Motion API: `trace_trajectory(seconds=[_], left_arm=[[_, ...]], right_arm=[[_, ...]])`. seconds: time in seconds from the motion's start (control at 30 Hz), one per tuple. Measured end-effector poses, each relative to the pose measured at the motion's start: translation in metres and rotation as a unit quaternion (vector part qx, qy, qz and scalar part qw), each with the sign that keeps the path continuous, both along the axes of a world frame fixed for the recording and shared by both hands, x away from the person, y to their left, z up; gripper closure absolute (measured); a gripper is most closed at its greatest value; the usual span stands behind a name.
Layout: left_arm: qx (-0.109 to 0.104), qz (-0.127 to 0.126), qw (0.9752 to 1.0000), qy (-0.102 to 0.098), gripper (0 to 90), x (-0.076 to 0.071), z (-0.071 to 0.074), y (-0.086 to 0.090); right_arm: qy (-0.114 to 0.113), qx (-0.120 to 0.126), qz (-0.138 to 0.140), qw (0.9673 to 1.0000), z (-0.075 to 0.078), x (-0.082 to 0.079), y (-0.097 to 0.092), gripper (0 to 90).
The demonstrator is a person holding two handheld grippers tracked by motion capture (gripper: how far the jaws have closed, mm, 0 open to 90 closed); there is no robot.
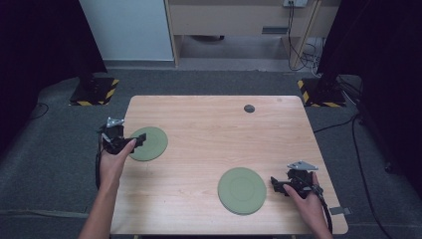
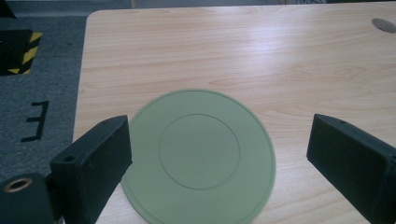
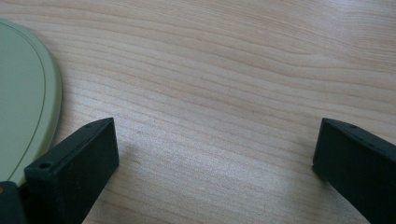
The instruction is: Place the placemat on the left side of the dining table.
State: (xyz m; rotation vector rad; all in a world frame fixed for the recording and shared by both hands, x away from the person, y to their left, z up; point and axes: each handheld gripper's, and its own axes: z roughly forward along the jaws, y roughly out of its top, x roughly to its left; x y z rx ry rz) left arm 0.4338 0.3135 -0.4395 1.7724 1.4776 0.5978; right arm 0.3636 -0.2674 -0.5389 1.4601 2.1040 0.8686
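Two flat round green plates lie on the wooden table [image 1: 214, 124]. The left plate [image 1: 152, 144] [image 2: 201, 154] sits near the table's left edge. My left gripper [image 1: 137, 140] [image 2: 219, 133] hovers over that plate's near left rim, open, its jaws straddling the plate without holding it. The right plate [image 1: 242, 190] [image 3: 23, 107] lies near the front edge. Just to its right, my right gripper [image 1: 276, 184] [image 3: 215, 135] stands open, low over bare wood, with the plate's rim beside its left jaw.
A dark round grommet [image 1: 249, 108] [image 2: 385, 24] sits in the tabletop at the far right. Grey carpet surrounds the table. Two stand bases with yellow-black stripes [image 1: 94, 92] [image 1: 318, 93] rest beyond the far corners, with cables [image 1: 348, 124] on the floor at the right.
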Motion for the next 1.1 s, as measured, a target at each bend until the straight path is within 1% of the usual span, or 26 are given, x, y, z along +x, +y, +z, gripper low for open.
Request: trace_trajectory(seconds=[0.13,0.23,0.3,0.33,0.5,0.57,0.73,0.83,0.9,0.93,0.97,1.1], left_arm=[[-0.002,-0.012,0.9999,0.006,5.7,-0.007,-0.003,-0.005],[0.003,-0.026,0.9996,0.009,5.6,-0.011,-0.003,-0.011],[-0.005,-0.036,0.9993,0.007,5.6,-0.013,-0.002,-0.015],[-0.005,-0.040,0.9992,0.007,5.4,-0.015,-0.001,-0.017],[-0.001,-0.048,0.9988,0.009,5.4,-0.018,-0.001,-0.024],[-0.006,-0.047,0.9988,0.012,5.4,-0.019,-0.005,-0.025],[0.009,-0.056,0.9982,0.020,5.6,-0.020,-0.012,-0.032],[0.011,-0.061,0.9979,0.020,5.6,-0.022,-0.013,-0.035],[0.020,-0.067,0.9974,0.020,5.6,-0.024,-0.013,-0.037],[0.023,-0.071,0.9971,0.017,5.6,-0.024,-0.013,-0.038],[0.019,-0.073,0.9970,0.018,5.5,-0.026,-0.013,-0.039],[0.017,-0.083,0.9963,0.013,5.4,-0.031,-0.012,-0.043]], right_arm=[[0.000,0.001,-0.002,1.0000,0.000,0.000,0.001,0.9],[0.000,0.001,-0.002,1.0000,0.000,0.000,0.001,0.8],[0.000,0.001,-0.002,1.0000,0.000,0.000,0.001,0.8],[0.000,0.000,-0.002,1.0000,0.000,-0.001,0.001,0.8],[0.000,0.001,-0.002,1.0000,0.000,0.000,0.001,0.8],[0.000,0.001,-0.002,1.0000,0.000,0.000,0.001,0.8],[0.000,0.001,-0.002,1.0000,0.000,-0.001,0.001,0.8],[0.000,0.001,-0.002,1.0000,0.000,0.000,0.001,0.8],[0.000,0.001,-0.002,1.0000,0.000,0.000,0.001,0.8],[0.000,0.001,-0.002,1.0000,0.000,0.000,0.001,0.8],[0.000,0.001,-0.002,1.0000,0.000,0.000,0.001,0.8],[0.000,0.001,-0.002,1.0000,0.000,-0.001,0.001,0.8]])
